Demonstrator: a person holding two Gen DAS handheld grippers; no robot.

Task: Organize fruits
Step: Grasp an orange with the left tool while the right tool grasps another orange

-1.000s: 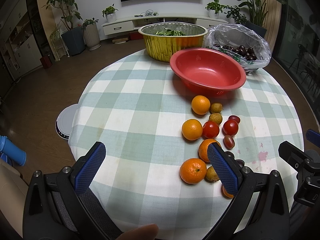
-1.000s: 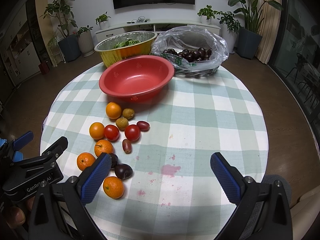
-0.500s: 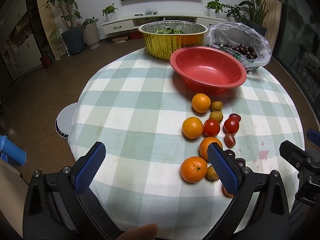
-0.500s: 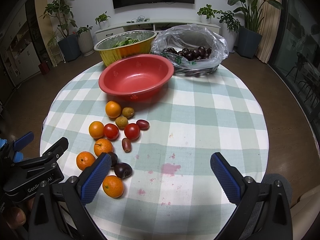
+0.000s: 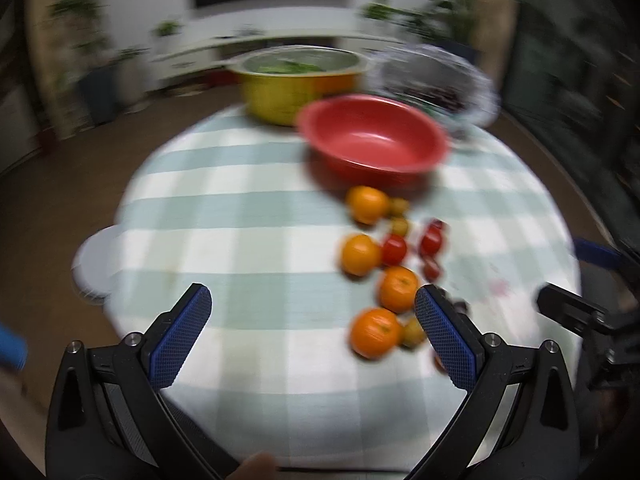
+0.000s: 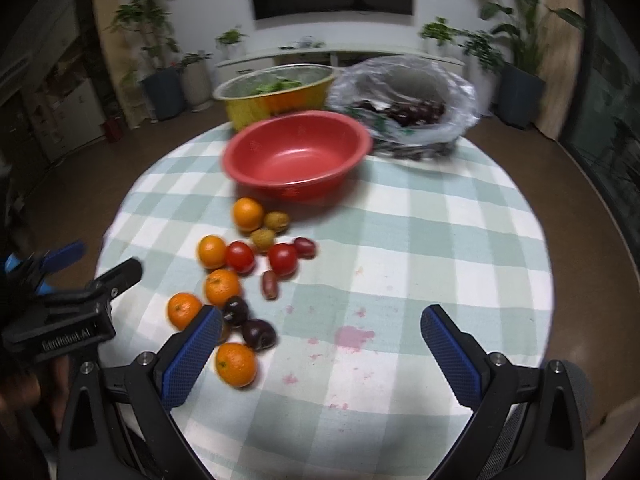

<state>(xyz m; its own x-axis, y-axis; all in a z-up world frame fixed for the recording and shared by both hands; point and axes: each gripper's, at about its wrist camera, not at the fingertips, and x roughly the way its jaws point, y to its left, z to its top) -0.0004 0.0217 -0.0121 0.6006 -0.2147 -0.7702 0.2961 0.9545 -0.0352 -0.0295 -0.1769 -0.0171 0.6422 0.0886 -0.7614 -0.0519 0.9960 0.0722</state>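
Several oranges [image 6: 236, 363], red tomatoes [image 6: 282, 258], small brown fruits [image 6: 276, 221] and dark plums [image 6: 259, 333] lie loose on the checked tablecloth [image 6: 420, 240]. An empty red bowl [image 6: 296, 156] stands behind them. My left gripper [image 5: 312, 332] is open and empty over the near table edge, left of the fruit; an orange [image 5: 375, 332] lies by its right finger. My right gripper [image 6: 320, 356] is open and empty, its left finger beside the nearest orange. The left view is blurred.
A gold foil pan [image 6: 276, 90] with greens and a clear plastic bag [image 6: 404, 100] of dark fruit stand behind the red bowl. Pink stains [image 6: 352, 336] mark the cloth. The left gripper's body [image 6: 68, 320] shows at the right view's left edge.
Both grippers have moved forward over the table towards the fruit. The left view has swung and blurred. No fruit has moved.
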